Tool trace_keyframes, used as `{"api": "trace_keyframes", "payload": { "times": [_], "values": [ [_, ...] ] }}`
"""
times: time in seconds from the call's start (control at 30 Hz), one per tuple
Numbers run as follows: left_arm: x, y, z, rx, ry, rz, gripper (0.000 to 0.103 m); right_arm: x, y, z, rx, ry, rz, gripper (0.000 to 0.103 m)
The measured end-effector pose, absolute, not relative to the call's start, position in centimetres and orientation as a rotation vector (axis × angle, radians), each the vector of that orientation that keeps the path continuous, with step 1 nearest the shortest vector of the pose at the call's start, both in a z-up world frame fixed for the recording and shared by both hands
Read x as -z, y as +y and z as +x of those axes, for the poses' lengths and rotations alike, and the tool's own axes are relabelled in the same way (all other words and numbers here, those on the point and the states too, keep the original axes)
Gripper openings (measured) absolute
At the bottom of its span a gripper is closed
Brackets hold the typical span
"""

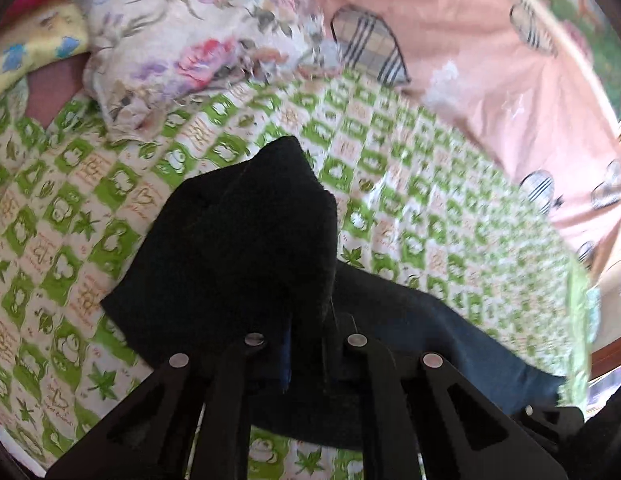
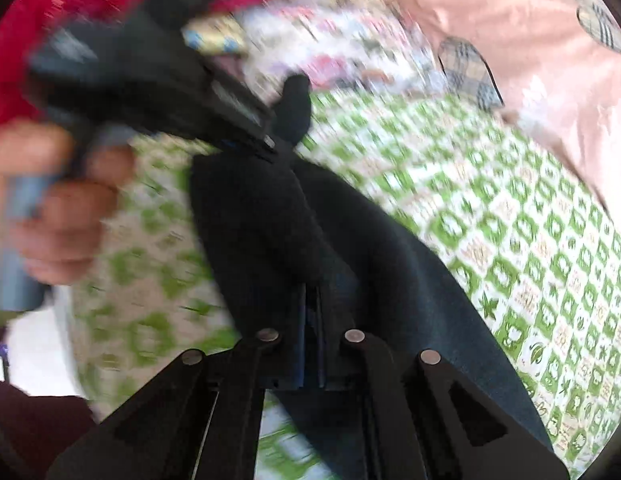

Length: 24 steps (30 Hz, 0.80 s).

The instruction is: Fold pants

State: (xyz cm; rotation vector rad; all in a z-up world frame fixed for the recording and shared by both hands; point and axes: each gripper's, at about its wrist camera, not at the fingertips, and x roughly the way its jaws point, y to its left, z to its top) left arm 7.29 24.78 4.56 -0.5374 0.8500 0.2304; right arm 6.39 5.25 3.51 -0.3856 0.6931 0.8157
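Observation:
Dark pants [image 1: 238, 248] hang over a bed with a green and white patterned sheet [image 1: 410, 184]. My left gripper [image 1: 306, 320] is shut on the pants' edge, and the cloth drapes over and hides its fingertips. In the right wrist view, my right gripper [image 2: 310, 312] is shut on another part of the same pants [image 2: 370, 248], which stretch up to the left gripper [image 2: 214, 100] at the upper left. The person's hand [image 2: 58, 200] holds that gripper. The right wrist view is blurred by motion.
A floral pillow [image 1: 190, 40] lies at the head of the bed. A pink quilt with plaid patches [image 1: 490, 60] lies along the right side. A yellow cloth [image 1: 34, 48] and red fabric [image 2: 90, 0] lie at the far left.

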Motion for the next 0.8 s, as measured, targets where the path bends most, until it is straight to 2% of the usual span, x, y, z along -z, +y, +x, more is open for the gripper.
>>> {"api": "trace_keyframes", "payload": {
  "times": [0.13,0.33,0.63,0.8],
  "values": [
    [-3.7,26.5,4.3,-0.174,0.782,-0.637,0.008,-3.7,5.7,4.9,-0.829,0.676,-0.370,0.005],
    [-0.8,28.4,1.9,-0.117,0.735,-0.787,0.009,-1.1,5.4,6.0,-0.809,0.750,-0.262,0.005],
    [-1.2,29.3,2.3,-0.023,0.593,-0.736,0.010,-0.8,6.9,5.8,-0.786,0.752,-0.252,0.005],
    [0.8,29.7,3.2,-0.067,0.670,-0.771,0.013,-0.5,7.0,6.1,-0.751,0.752,-0.259,0.005]
  ]
}}
